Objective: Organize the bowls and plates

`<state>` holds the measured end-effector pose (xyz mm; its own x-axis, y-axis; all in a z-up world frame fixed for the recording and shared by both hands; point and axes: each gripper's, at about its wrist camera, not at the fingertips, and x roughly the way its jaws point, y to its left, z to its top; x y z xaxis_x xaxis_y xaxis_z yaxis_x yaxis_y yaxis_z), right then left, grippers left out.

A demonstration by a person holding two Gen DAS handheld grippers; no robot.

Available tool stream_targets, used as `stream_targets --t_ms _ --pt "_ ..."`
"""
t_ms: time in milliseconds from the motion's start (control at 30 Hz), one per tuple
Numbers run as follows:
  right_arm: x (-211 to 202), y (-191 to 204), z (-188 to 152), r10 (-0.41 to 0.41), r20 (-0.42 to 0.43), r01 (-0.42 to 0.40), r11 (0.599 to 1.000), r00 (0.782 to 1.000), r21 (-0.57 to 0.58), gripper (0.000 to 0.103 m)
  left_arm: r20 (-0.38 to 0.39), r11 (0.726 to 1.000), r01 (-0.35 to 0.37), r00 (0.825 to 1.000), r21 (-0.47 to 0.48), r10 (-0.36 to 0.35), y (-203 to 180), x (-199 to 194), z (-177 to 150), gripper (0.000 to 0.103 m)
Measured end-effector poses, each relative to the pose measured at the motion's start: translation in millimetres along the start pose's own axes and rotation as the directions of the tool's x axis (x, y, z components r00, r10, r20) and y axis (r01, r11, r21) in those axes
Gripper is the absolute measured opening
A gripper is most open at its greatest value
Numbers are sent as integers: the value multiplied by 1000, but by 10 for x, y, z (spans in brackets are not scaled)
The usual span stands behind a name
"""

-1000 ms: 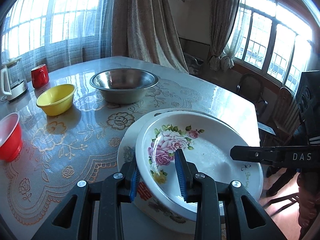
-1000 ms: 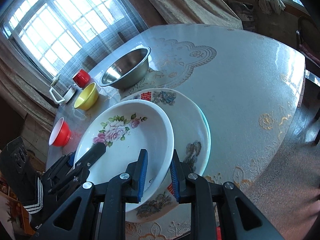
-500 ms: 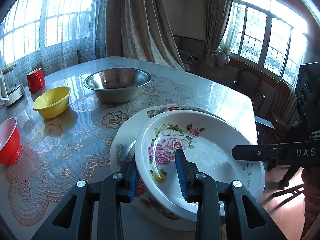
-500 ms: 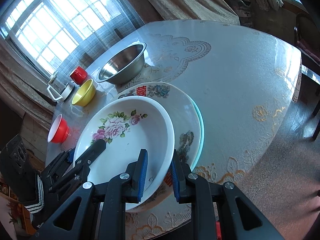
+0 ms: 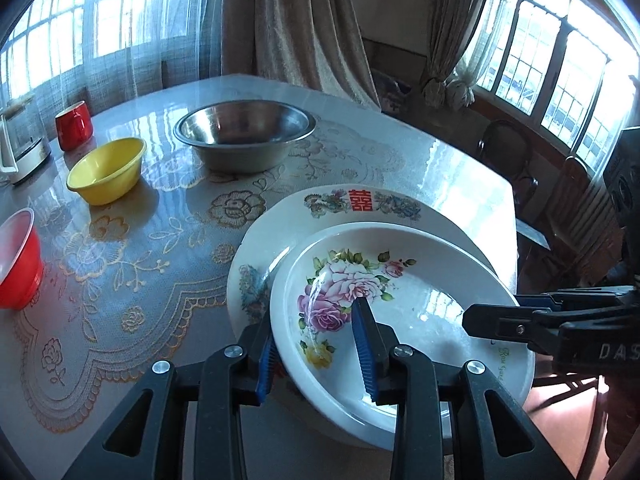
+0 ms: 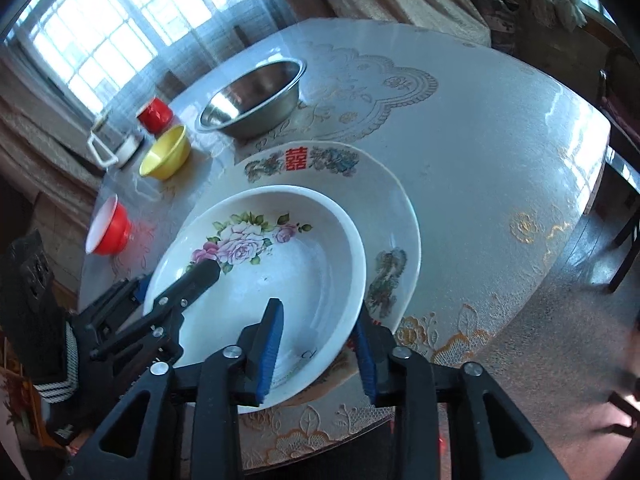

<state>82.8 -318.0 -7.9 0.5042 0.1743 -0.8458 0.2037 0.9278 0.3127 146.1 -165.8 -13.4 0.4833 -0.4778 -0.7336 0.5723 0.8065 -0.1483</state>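
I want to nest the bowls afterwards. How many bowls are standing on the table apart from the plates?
3: a steel bowl at the far middle, a yellow bowl to its left, and a red bowl at the left edge. The red cup is not counted.

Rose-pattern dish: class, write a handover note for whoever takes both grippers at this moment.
Left gripper: shut on the rose-pattern dish at its rim.
Right gripper: jaws have just been opening; the rim is between them, unclamped.
The dish lies off-centre on the double-happiness plate.
Steel bowl, yellow bowl and red bowl stand apart.
Done: dish on plate. Left: probably release the left gripper, then gather the bowls.
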Motion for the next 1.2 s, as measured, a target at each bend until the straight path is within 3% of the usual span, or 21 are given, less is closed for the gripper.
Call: stream_targets --t_ms 267,633,833,1033,1200 --pt "60 48 19 32 -61 -34 998 998 -44 38 -115 997 -67 991 38 71 -21 -8 134 36" --pt "82 2 100 12 -49 -18 991 999 -131 33 -128 981 -181 974 70 188 -157 78 181 38" --pt "37 -86 235 -58 2 57 982 998 -179 29 -120 953 -226 960 202 253 -436 225 74 35" --pt "25 -115 272 -67 30 72 972 997 -225 29 -108 951 -247 957 186 270 -428 253 88 35" --pt "56 -76 243 -101 76 119 950 992 -289 20 -85 945 -271 953 185 290 -415 231 90 35"
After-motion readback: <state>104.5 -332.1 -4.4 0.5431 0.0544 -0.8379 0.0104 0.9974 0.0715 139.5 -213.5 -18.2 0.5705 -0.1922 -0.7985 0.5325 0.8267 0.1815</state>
